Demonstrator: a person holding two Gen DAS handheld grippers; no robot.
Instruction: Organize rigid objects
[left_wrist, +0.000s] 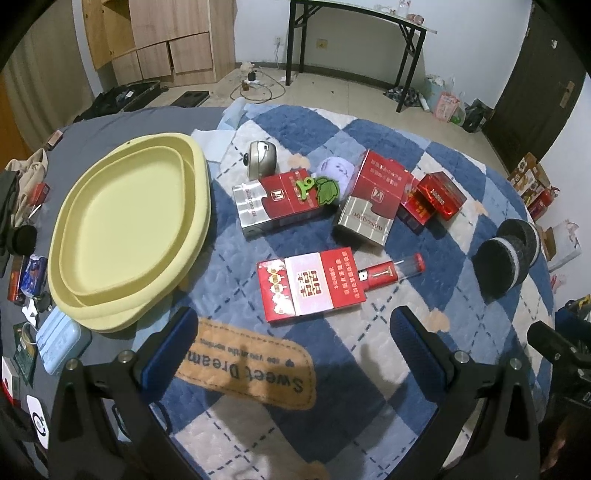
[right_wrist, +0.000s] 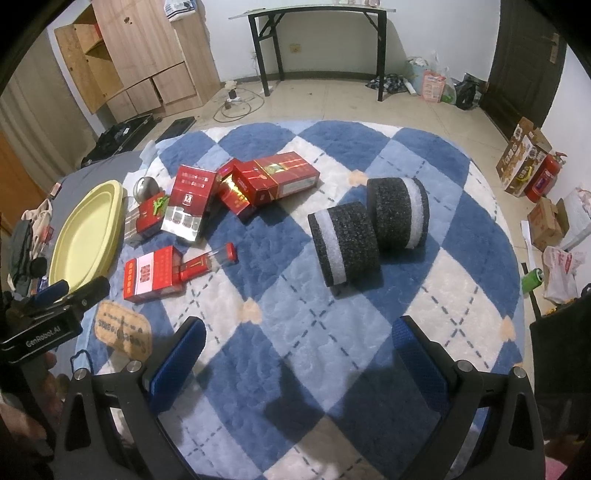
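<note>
Both claws, left claw (left_wrist: 293, 343) and right claw (right_wrist: 299, 347), hang released. We'd pinch the light, stiff red-and-pink box (left_wrist: 308, 286) across its long edges; thin cardboard crushes easily.

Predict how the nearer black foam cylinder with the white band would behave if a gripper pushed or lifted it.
The nearer foam cylinder lies on its curved side, so a push would probably roll it, though the plush rug may slow it. Its porous foam suggests it is light and would squash somewhat between the fingers.
</note>
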